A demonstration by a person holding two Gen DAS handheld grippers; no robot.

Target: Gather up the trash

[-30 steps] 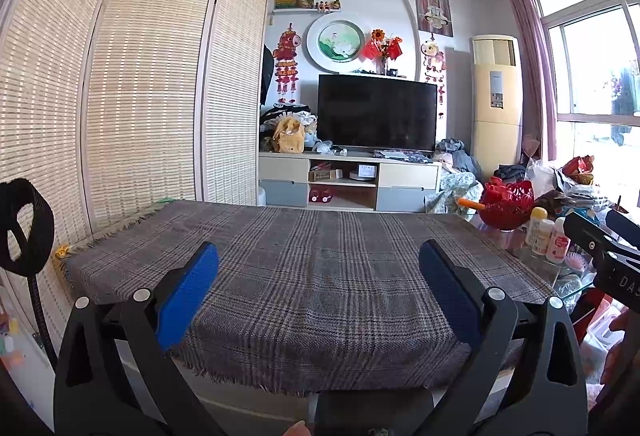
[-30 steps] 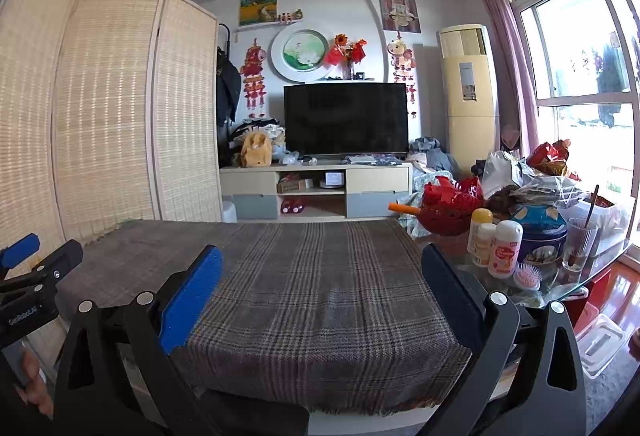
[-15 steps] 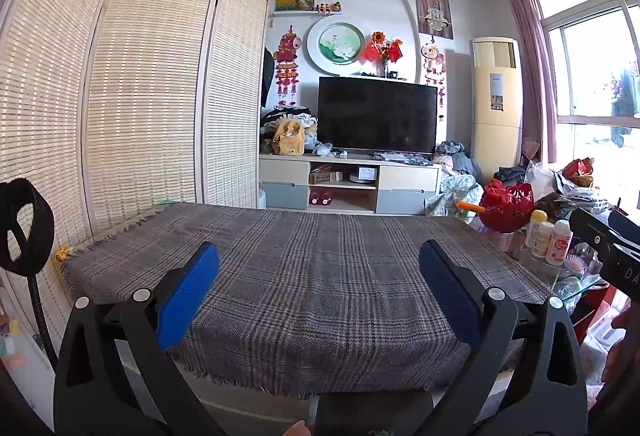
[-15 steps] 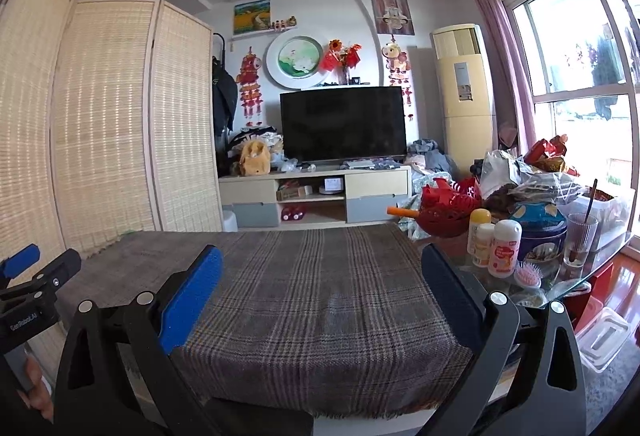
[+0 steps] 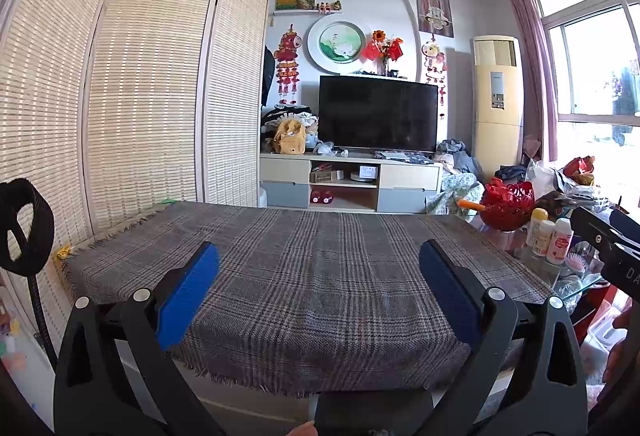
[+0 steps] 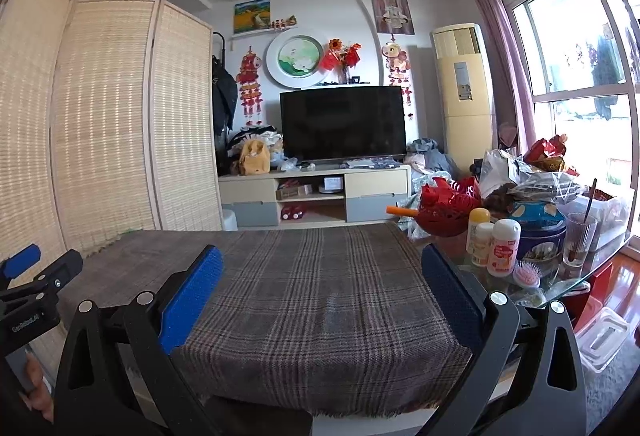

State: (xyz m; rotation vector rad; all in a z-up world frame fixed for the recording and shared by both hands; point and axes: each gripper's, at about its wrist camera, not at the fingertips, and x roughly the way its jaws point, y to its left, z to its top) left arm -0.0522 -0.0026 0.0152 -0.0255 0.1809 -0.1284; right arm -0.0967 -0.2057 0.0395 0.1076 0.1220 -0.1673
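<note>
My left gripper (image 5: 320,276) is open and empty, held above the near edge of a table covered with a grey plaid cloth (image 5: 304,260). My right gripper (image 6: 320,280) is open and empty too, above the same cloth (image 6: 312,284). Each gripper shows at the edge of the other's view: the right one (image 5: 608,248) and the left one (image 6: 28,284). No loose trash shows on the cloth. Crumpled bags and wrappers (image 6: 532,171) lie piled at the table's right end.
Bottles (image 6: 500,248), a blue tin (image 6: 538,232), a glass (image 6: 578,240), a pink brush (image 6: 528,274) and a red basket (image 6: 444,207) crowd the glass table end. A TV stand (image 5: 348,179) is behind, a bamboo screen (image 5: 140,95) left, a plastic box (image 6: 600,332) on the floor.
Both views have tilted up slightly, so the cloth sits a little lower in frame. Both grippers stay open and empty.
</note>
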